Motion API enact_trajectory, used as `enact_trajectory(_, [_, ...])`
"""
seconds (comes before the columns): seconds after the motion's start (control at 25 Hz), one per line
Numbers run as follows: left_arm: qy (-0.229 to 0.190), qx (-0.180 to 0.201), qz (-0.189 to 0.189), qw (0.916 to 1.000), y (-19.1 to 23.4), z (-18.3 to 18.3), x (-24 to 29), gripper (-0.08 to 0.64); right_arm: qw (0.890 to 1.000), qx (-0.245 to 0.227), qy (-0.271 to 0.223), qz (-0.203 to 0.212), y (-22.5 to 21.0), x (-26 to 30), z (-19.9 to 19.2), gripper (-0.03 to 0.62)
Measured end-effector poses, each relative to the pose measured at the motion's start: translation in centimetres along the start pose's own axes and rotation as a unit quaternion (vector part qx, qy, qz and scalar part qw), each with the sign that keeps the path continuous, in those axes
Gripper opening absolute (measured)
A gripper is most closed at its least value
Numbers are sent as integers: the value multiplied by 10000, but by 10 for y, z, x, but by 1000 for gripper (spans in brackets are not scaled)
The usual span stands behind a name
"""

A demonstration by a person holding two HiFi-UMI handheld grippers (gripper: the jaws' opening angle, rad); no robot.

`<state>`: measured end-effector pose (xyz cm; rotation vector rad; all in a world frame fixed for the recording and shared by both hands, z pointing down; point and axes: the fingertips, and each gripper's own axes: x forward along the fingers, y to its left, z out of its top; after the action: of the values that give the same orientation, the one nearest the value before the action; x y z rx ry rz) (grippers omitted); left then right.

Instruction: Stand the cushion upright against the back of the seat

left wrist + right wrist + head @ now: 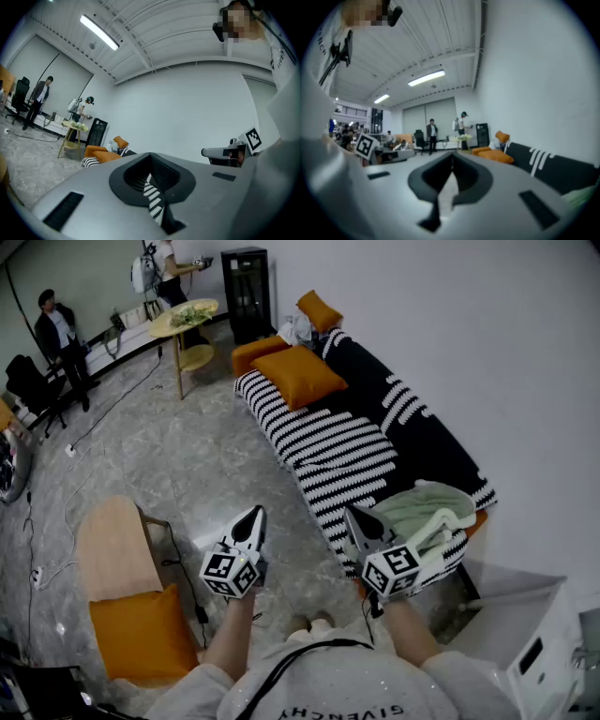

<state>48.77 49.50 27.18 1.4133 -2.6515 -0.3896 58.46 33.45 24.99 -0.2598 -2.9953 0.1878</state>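
Note:
An orange cushion (298, 374) lies flat on the seat of the black-and-white striped sofa (328, 442), near its far end; it also shows small as the orange cushion (101, 157) and the orange cushion (494, 156) in the gripper views. A second orange cushion (319, 310) leans at the sofa's far corner. My left gripper (255, 512) and right gripper (352, 514) are held side by side near the sofa's near end, well short of the cushion. Both point level, jaws shut, and hold nothing. The left gripper (151, 161) and right gripper (452, 161) show their jaws closed together.
A pale green blanket (427, 507) is heaped on the sofa's near end by my right gripper. A wooden side table (112, 545) with an orange cushion (141, 634) stands at the lower left. A white box (525, 643) is at the lower right. A round table (183, 320), a black cabinet (246, 287) and people stand far back.

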Motion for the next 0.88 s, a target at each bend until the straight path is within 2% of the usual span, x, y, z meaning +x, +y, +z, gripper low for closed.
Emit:
enact_trajectory(0.32, [-256, 228, 5, 9994, -5, 27, 40, 25, 9989, -440, -176, -36, -16, 27, 25, 18])
enact_trajectory(0.6, [-228, 338, 296, 9987, 5, 25, 40, 25, 9990, -418, -107, -71, -39, 17, 13, 18])
enact_trajectory(0.88, [-419, 282, 568, 9971, 19, 25, 44, 25, 9991, -389, -164, -69, -63, 24, 11, 18])
